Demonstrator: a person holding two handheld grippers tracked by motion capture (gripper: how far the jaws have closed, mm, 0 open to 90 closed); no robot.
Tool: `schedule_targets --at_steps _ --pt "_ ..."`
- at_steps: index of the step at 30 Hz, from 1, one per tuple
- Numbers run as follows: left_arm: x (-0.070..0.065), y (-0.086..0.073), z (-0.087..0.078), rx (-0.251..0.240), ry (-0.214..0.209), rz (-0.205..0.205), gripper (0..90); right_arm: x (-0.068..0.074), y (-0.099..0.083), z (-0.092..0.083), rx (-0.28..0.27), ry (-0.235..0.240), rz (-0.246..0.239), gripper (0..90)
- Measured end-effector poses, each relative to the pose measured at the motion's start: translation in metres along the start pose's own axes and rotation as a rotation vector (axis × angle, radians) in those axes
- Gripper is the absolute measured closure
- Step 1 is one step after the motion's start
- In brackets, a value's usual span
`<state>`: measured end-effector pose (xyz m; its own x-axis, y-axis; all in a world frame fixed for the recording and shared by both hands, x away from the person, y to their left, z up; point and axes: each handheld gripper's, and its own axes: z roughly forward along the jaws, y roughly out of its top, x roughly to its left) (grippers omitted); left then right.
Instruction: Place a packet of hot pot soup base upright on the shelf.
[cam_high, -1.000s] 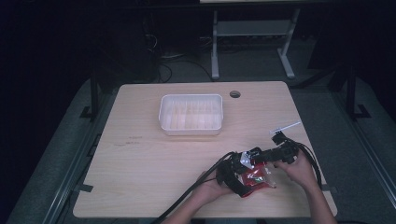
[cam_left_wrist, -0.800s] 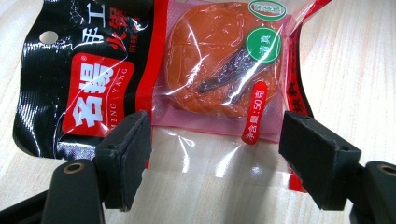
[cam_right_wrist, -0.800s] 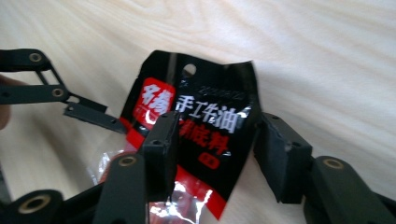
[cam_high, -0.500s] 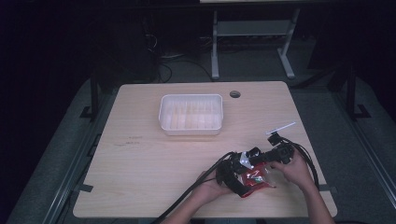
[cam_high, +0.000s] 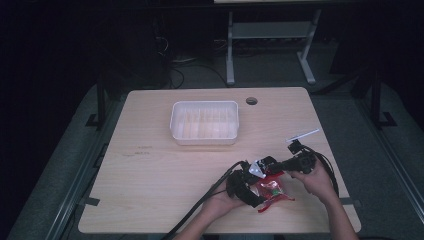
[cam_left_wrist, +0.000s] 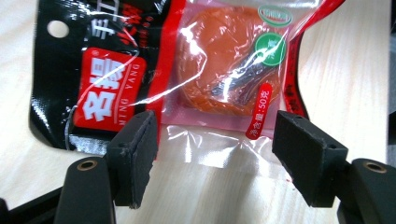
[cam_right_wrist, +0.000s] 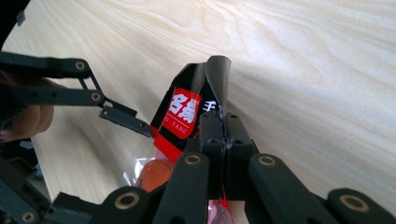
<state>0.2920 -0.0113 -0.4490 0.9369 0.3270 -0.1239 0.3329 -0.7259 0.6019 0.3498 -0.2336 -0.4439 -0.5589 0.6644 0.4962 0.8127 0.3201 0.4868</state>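
A red and black snack packet (cam_high: 274, 191) with an orange piece behind a clear window (cam_left_wrist: 219, 70) lies on the wooden table (cam_high: 150, 180) near its front right. My right gripper (cam_high: 266, 170) has just been closing its jaws, and it (cam_right_wrist: 226, 135) is now shut on the packet's black top edge (cam_right_wrist: 187, 112), which curls up above the pads. My left gripper (cam_high: 254, 192) stands open; in the left gripper view its (cam_left_wrist: 215, 158) jaws stand wide on either side of the packet's clear bottom seal without pressing it. One left finger (cam_right_wrist: 122, 119) reaches toward the packet's side.
A white plastic tray (cam_high: 204, 121) sits at the table's middle back, well away from both hands. A round cable hole (cam_high: 251, 101) lies behind it to the right. Black cables (cam_high: 200, 205) trail off the front edge. Dark floor and a metal stand (cam_high: 270, 35) lie beyond.
The right gripper's jaws have closed on the packet's top edge. Both hands stay almost where they were, and the packet still lies at the same spot.
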Motion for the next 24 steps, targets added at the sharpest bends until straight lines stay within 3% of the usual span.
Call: schedule_targets --at_steps 4,13,21,24 --pt "0.001 -0.002 -0.009 -0.013 0.012 -0.001 30.5 0.003 0.000 -0.003 -0.016 -0.001 -0.004 88.9" --pt "0.008 -0.020 -0.039 -0.041 0.089 -0.010 30.3 0.014 0.004 -0.021 -0.075 -0.012 -0.026 89.3" --pt "0.010 -0.039 -0.057 -0.063 0.115 -0.028 29.9 0.024 0.006 -0.035 -0.126 0.011 -0.040 89.4" --pt "0.010 -0.047 -0.064 -0.040 0.114 -0.020 29.7 0.028 0.006 -0.039 -0.132 0.011 -0.052 89.5"
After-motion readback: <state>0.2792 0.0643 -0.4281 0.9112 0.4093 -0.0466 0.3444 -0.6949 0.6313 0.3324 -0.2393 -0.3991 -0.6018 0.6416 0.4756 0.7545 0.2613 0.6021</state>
